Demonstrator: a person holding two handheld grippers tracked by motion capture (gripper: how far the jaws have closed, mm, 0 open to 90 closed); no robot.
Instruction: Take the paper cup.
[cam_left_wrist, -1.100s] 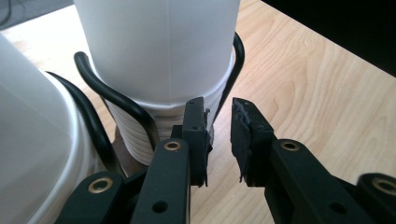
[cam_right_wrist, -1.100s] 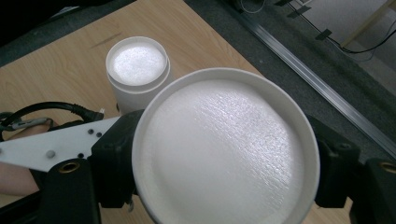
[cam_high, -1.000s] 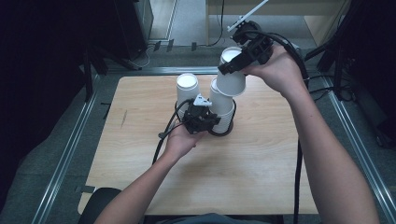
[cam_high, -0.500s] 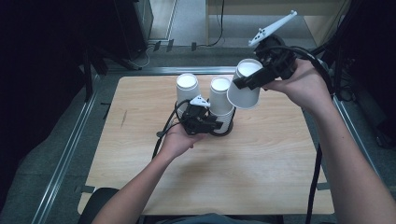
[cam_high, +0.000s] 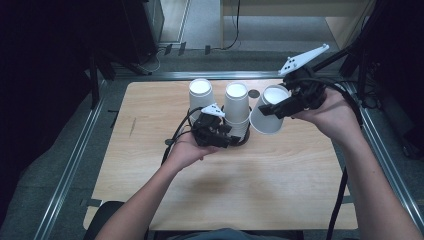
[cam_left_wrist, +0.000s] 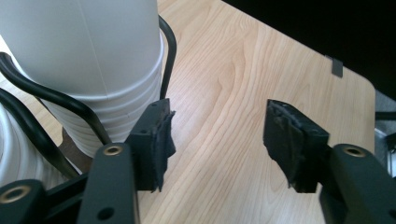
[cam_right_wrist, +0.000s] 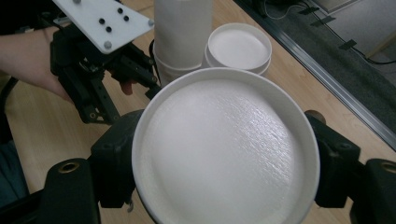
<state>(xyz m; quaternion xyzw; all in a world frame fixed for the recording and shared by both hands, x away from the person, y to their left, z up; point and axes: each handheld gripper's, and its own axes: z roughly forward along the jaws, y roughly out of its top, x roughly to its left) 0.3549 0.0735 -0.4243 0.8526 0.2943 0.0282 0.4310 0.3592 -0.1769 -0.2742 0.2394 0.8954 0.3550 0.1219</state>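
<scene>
Right gripper (cam_right_wrist: 224, 154) fingers: pinching a white paper cup (cam_high: 269, 110) from both sides; in the right gripper view the black jaws press against the cup's wall at left and right, and the cup's round base faces the camera.
Left gripper (cam_left_wrist: 217, 140) fingers: spread apart, nothing between the pads but bare wood; the near pad (cam_left_wrist: 161, 135) sits just beside the foot of the cup stack.
Held cup: upside down and tilted, lifted off the table, its base up and towards the far edge, its open mouth down and towards the stack, in the high view.
Cup stack (cam_high: 236, 112): several white cups nested upside down, standing upright near the far middle of the table; the stepped rims show at its foot in the left gripper view.
Single cup (cam_high: 200, 95): upside down, standing just left of the stack, close to it; touching or not cannot be told.
Cable (cam_left_wrist: 51, 100): black, from the left gripper, looping around the foot of the stack.
Left hand (cam_high: 187, 152): holds its gripper low at the near side of the stack.
Right hand (cam_high: 332, 112): holds its gripper raised at the right of the stack, white plate (cam_high: 302, 59) on top pointing up and away.
Table (cam_high: 225, 190): light wood, the near half bare.
Dark round mark (cam_high: 254, 93): on the table behind the stack, between it and the held cup.
</scene>
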